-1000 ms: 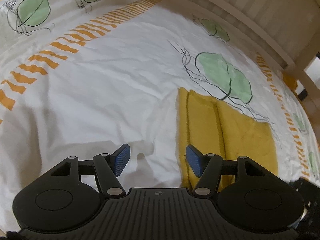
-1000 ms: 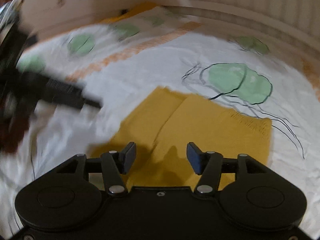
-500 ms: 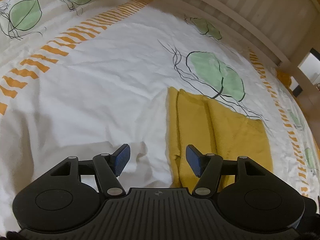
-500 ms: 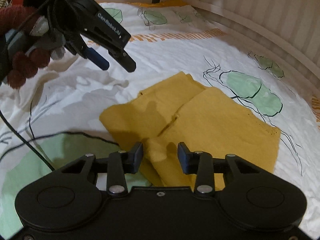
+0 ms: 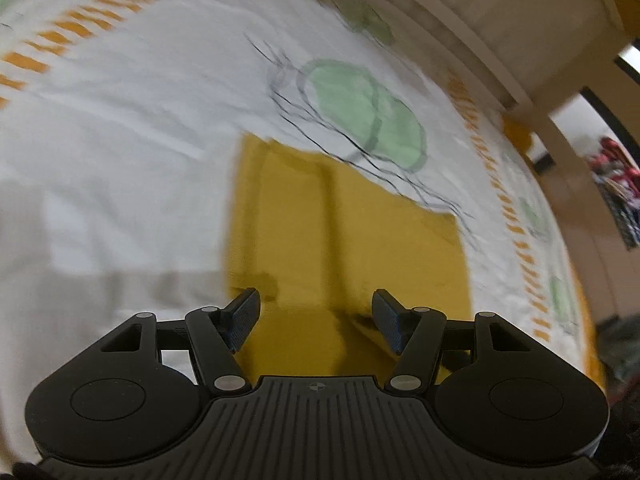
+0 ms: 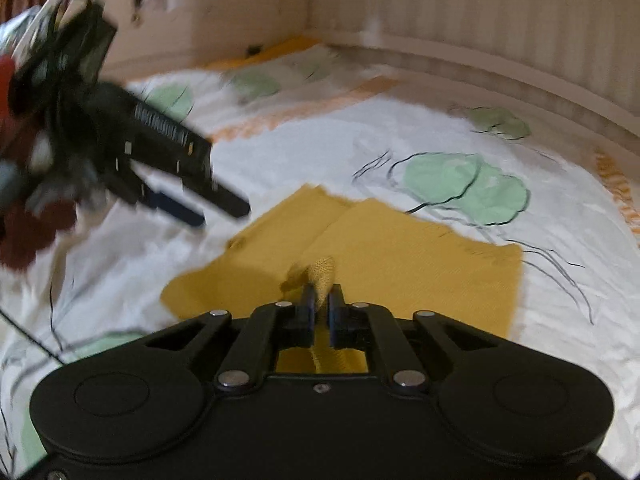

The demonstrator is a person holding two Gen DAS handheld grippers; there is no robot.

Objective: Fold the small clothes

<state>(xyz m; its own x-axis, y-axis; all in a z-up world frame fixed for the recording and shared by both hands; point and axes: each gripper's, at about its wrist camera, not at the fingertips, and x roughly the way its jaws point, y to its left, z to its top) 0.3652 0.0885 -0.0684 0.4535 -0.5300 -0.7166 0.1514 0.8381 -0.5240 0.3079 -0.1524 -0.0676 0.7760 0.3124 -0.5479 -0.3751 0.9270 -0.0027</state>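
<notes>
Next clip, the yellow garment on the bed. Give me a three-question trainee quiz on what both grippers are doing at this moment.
1. True or false: the right gripper is shut on the yellow garment.
2. The left gripper is: A) open above the garment, B) shut on it, C) gripping the bedsheet.
3. What printed shape lies just beyond the garment's far edge?

Key: 1 true; 2 A; 3 a green leaf.

Dim warm light, heavy motion blur, fisheye bending at edges.
</notes>
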